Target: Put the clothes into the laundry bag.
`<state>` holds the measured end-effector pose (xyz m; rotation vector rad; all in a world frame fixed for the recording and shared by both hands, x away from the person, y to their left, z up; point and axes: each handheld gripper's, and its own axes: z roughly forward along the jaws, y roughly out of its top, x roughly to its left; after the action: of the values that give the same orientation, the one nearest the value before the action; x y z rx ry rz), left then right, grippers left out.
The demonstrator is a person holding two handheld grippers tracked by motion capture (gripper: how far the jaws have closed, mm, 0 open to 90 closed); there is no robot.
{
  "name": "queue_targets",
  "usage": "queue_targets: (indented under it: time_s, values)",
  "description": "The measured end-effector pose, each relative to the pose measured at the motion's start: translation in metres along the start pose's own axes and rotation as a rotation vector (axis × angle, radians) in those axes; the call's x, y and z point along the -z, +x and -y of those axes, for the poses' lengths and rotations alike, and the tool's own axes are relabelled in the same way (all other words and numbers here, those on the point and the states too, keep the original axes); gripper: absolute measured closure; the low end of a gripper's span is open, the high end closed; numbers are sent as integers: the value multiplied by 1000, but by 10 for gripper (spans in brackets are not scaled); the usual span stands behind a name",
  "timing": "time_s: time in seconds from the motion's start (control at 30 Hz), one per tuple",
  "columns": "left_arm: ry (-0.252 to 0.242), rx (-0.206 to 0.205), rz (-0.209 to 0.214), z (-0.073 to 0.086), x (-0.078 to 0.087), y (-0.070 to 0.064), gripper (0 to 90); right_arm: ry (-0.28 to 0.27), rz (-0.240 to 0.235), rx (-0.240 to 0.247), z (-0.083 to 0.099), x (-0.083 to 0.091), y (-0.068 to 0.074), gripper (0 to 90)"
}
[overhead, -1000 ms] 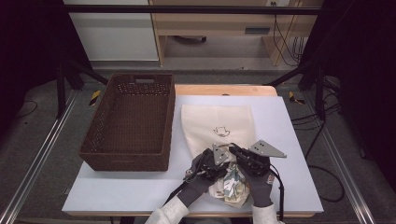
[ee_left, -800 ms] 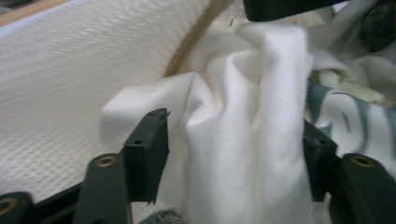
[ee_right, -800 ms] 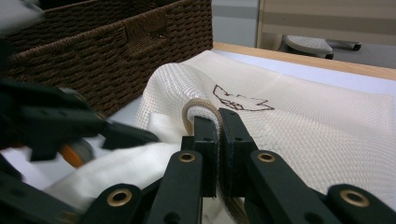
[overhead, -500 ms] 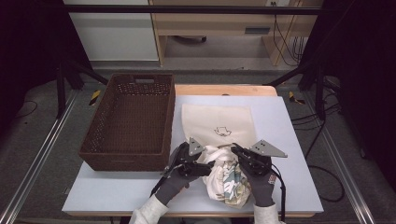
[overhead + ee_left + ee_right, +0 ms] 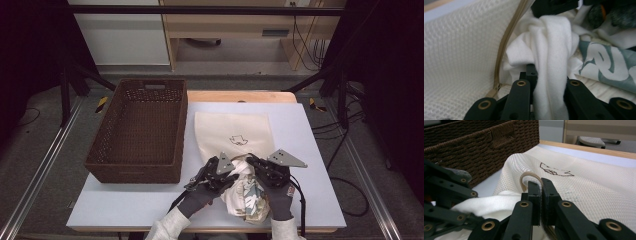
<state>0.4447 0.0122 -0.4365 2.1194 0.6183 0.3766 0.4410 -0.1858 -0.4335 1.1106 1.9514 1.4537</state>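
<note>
White garment (image 5: 549,62) clamped in left gripper (image 5: 549,82); right gripper (image 5: 541,195) pinches mesh bag (image 5: 579,187) zip edge.

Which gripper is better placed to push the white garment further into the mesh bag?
Left. The left gripper is clamped on the white garment at the mesh bag mouth; the right gripper pinches the bag's zipper edge, holding it open.

Mesh bag (image 5: 232,134) – cream open-weave cloth; garment (image 5: 549,50) – soft white knit; basket (image 5: 137,130) – dark brown wicker, rough.
</note>
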Motion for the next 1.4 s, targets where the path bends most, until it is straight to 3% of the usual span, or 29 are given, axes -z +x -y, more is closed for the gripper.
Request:
queue_targets:
  time_s: [0.17, 0.27, 0.33, 0.47, 0.57, 0.73, 0.83, 0.93, 1.1, 1.23, 1.33, 1.4]
  values:
    - [10, -5, -20, -12, -12, -5, 776, -27, -11, -13, 1, 4, -3, 871]
    - [76, -22, -82, -14, -37, -3, 700, -34, -17, -19, 1, 4, -3, 871]
    - [92, 15, -94, -15, -49, 5, 655, -31, -17, -16, 0, 4, -3, 870]
    - [82, 17, -111, -14, -49, 9, 582, -34, -6, -23, 0, 6, -5, 869]
    - [58, 41, -114, -12, -39, 11, 507, -31, -2, -16, 0, 6, -5, 868]
    - [41, 24, -109, -9, 3, 17, 355, -37, 10, -8, 0, 8, -5, 864]
    - [25, 17, -118, -3, 30, 19, 333, -36, 11, -6, 0, 9, -5, 864]
    - [18, 28, -123, 9, 47, 21, 331, -31, 18, -2, 0, 8, -5, 864]
    - [3, 69, -133, 30, 60, 25, 359, -24, 16, 0, 0, 8, -4, 864]
    - [21, 89, -131, 43, 65, 25, 379, -19, 17, 1, 0, 8, -4, 864]
    - [27, 108, -120, 49, 65, 23, 419, -16, 18, 2, 0, 7, -4, 864]
    - [24, 99, -119, 49, 59, 20, 459, -16, 16, 4, 1, 7, -3, 864]
